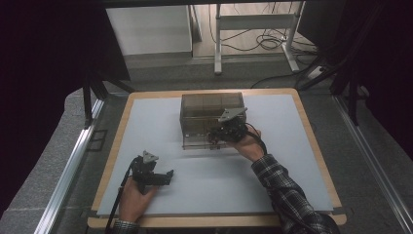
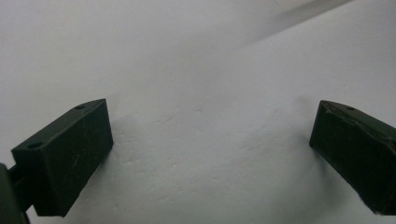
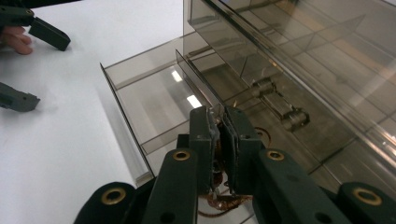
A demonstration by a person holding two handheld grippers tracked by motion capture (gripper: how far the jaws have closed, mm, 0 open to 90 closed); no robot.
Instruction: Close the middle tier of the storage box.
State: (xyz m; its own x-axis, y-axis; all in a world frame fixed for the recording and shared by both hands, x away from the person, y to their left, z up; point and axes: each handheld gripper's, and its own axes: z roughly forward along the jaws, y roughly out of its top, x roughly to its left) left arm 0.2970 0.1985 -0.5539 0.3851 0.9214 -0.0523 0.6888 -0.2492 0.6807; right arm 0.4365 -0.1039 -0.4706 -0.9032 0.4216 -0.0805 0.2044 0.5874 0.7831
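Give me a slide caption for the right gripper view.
Right gripper shut on a thin divider panel of the smoky clear plastic drawer box, its drawer pulled out.

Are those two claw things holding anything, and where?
The right gripper pinches the thin upright partition of the clear drawer. The left gripper is open over the white tabletop, holding nothing.
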